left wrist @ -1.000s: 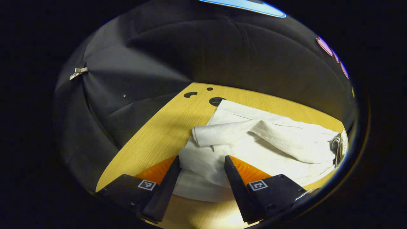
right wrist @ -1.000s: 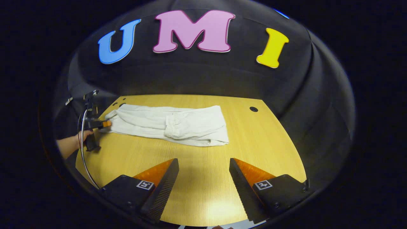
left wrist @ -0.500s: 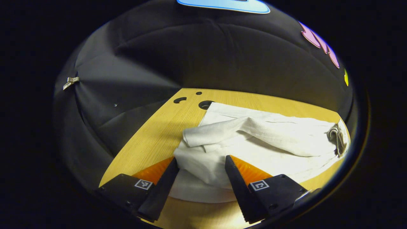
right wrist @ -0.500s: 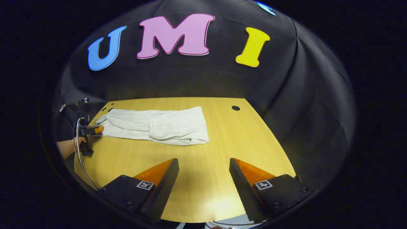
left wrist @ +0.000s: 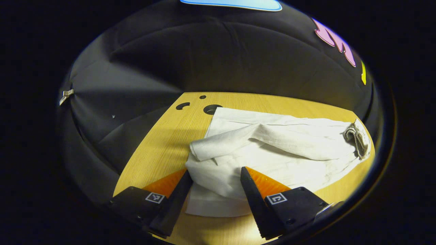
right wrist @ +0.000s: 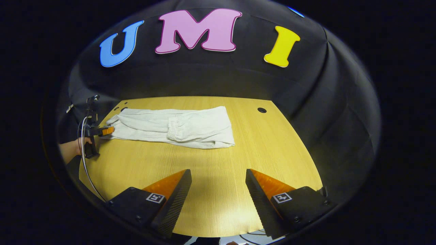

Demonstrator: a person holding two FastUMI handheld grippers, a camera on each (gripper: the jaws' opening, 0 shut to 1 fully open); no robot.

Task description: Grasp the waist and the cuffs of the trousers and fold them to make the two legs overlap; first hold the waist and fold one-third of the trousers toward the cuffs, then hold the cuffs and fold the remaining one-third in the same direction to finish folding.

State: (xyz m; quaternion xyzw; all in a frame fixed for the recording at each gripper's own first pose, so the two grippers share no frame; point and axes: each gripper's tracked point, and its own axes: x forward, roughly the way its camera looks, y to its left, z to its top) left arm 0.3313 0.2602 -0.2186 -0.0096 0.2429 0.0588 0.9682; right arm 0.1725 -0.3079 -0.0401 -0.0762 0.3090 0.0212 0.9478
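Note:
White trousers lie lengthwise on the wooden table. Their waist end is folded over, so the gathered waistband rests near the middle. In the left gripper view the cuff end lies rumpled between my left gripper's spread fingers. One leg's cuff curls over on top, and the waistband is far right. The left gripper is open and touches the cloth without pinching it. From the right gripper view, the left gripper sits at the trousers' left end, held by a hand. My right gripper hangs open over bare table, well short of the trousers.
Cable holes pierce the table near its far-left corner and at the far right. Black cloth wall surrounds the table on all sides. A cable hangs from the left gripper over the table's left edge.
The left gripper turned slightly right while staying open over the cuffs; the cloth between its fingers bunched a little. The right gripper swayed sideways and back, still open.

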